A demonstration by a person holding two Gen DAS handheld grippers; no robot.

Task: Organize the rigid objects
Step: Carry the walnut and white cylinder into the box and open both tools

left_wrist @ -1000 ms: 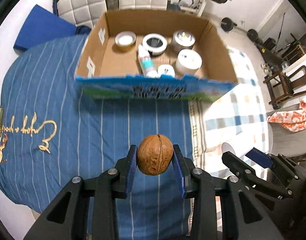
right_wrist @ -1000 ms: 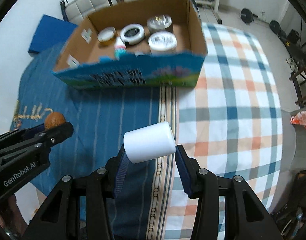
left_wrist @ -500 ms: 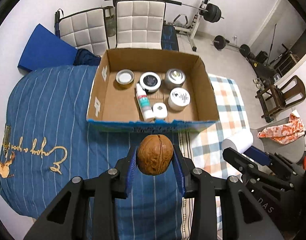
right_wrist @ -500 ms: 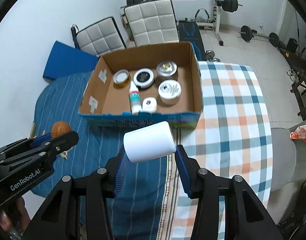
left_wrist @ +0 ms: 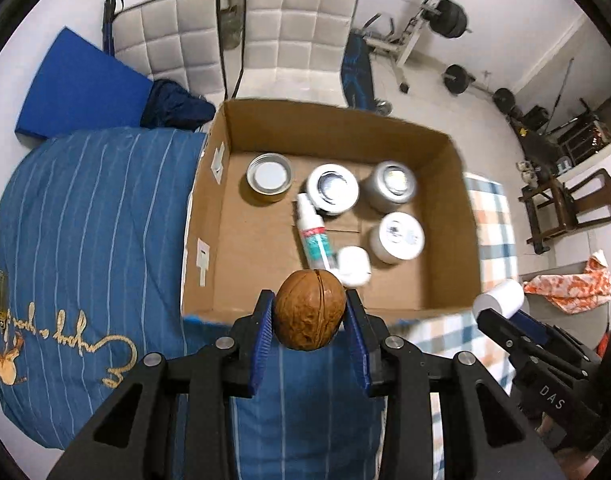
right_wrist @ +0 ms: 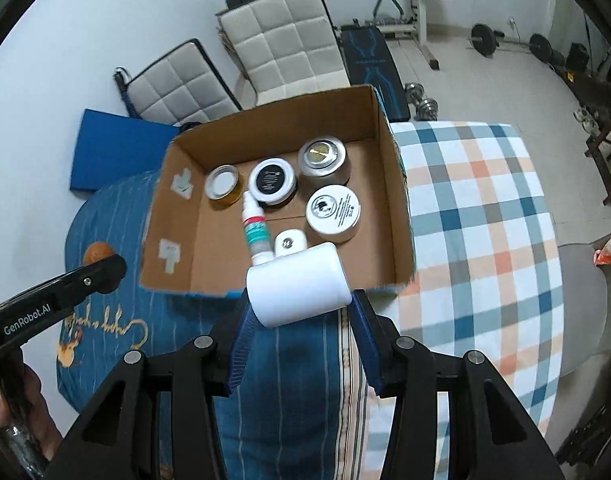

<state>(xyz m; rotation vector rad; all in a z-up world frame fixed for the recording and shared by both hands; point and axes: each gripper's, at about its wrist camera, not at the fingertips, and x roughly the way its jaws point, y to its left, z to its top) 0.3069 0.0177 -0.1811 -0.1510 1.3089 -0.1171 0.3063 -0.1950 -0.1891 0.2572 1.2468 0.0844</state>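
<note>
**Two grippers loaded, six items in the box**

At the bottom centre of each wrist view sits one gripper; the left gripper [left_wrist: 309, 322] has its blue pads clamped on a single brown walnut [left_wrist: 309, 315], and the right gripper [right_wrist: 301, 312] has its jaws closed on one white bottle [right_wrist: 299, 289] held crosswise; in the left view the right gripper shows at the lower right edge, and in the right view the left one shows at the lower left with a hand [right_wrist: 15, 416] behind it.

Just beyond both loads lies the near wall of one open cardboard box [left_wrist: 445, 152], which rests on a blue striped blanket [left_wrist: 85, 220] with gold embroidery at the left; a checked cloth [right_wrist: 485, 220] spreads to the right of the box.

Inside the box are six things: one small white cap-like piece [left_wrist: 355, 266] nearest, one spray bottle [left_wrist: 315, 236] lying beside it, and four round tins or jars [left_wrist: 397, 236] in the middle and far part; the walnut and the white bottle each overlap the box's near edge in their own views.

Farther off, at the top of the frame, stand two white quilted chairs [left_wrist: 301, 40], a blue mat [left_wrist: 81, 88] at upper left, and weight equipment [left_wrist: 445, 20] at upper right.
</note>
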